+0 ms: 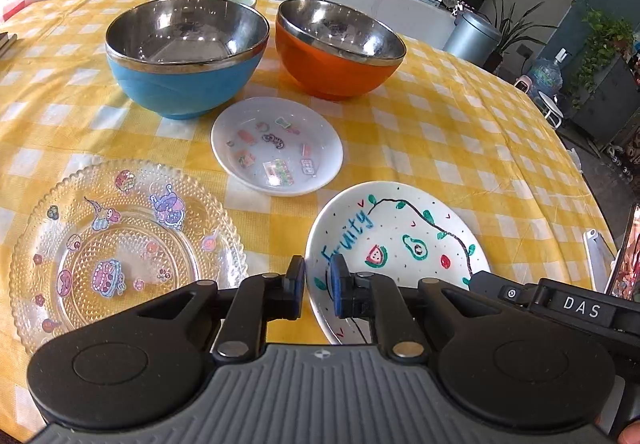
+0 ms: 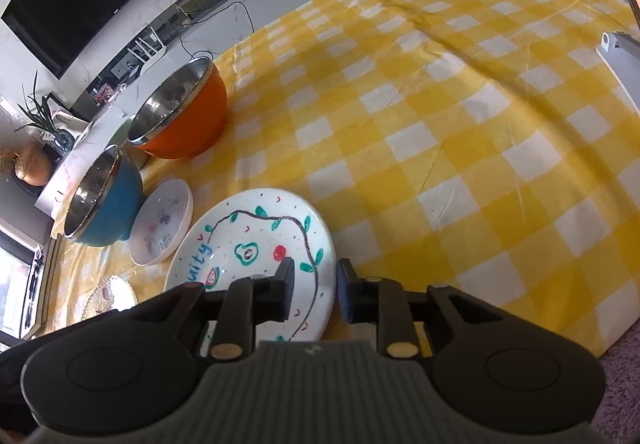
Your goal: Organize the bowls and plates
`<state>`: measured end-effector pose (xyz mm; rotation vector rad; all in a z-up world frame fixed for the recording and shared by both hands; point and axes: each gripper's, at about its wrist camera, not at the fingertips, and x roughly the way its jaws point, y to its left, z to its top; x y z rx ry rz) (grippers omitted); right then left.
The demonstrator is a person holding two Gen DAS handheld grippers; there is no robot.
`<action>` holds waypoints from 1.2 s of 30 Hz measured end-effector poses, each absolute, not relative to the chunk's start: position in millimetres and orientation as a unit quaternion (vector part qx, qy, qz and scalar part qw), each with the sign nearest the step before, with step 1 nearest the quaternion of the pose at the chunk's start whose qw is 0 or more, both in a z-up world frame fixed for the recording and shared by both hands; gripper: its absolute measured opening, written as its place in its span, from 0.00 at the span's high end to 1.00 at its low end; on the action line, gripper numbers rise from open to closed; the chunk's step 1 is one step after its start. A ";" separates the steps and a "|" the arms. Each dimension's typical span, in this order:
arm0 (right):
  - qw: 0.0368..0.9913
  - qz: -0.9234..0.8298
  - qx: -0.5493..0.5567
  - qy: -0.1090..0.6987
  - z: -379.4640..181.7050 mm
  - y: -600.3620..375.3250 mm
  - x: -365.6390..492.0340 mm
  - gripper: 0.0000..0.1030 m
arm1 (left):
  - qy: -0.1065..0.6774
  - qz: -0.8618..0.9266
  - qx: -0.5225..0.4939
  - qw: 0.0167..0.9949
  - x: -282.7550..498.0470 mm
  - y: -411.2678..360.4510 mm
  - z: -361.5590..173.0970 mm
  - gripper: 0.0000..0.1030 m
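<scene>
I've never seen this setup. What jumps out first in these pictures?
Two steel-lined bowls, one blue and one orange, stand side by side at the back of the yellow checked tablecloth. Nearer, both grippers, left and right, straddle opposite rims of the white hand-painted "Fruity" plate.

A yellow-and-white checked tablecloth (image 1: 440, 132) lay under a blue bowl (image 1: 180, 84) and an orange bowl (image 1: 332, 72), both steel-lined, a white sticker-dotted dish (image 1: 276, 146), a clear beaded cartoon plate (image 1: 124, 244) and a white "Fruity" plate (image 1: 400, 240) with green vine
</scene>
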<state>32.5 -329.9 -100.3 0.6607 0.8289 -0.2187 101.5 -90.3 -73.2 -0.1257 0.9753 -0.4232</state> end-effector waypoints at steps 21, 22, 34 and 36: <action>0.863 -0.115 0.320 0.373 -107.3 -334.7 34.1 0.91 | 0.434 -0.214 -0.040 0.874 95.7 -94.7 -80.6 0.83; 0.864 -0.116 0.316 0.374 -106.6 -333.6 34.2 0.90 | 0.432 -0.215 -0.039 0.875 94.9 -94.0 -79.0 0.83; 0.864 -0.106 0.314 0.380 -98.0 -321.9 28.4 0.91 | 0.427 -0.212 -0.040 0.878 84.1 -73.3 -66.1 0.84; 0.865 -0.100 0.312 0.381 -96.2 -316.7 27.6 0.91 | 0.424 -0.208 -0.039 0.880 81.2 -68.0 -63.4 0.84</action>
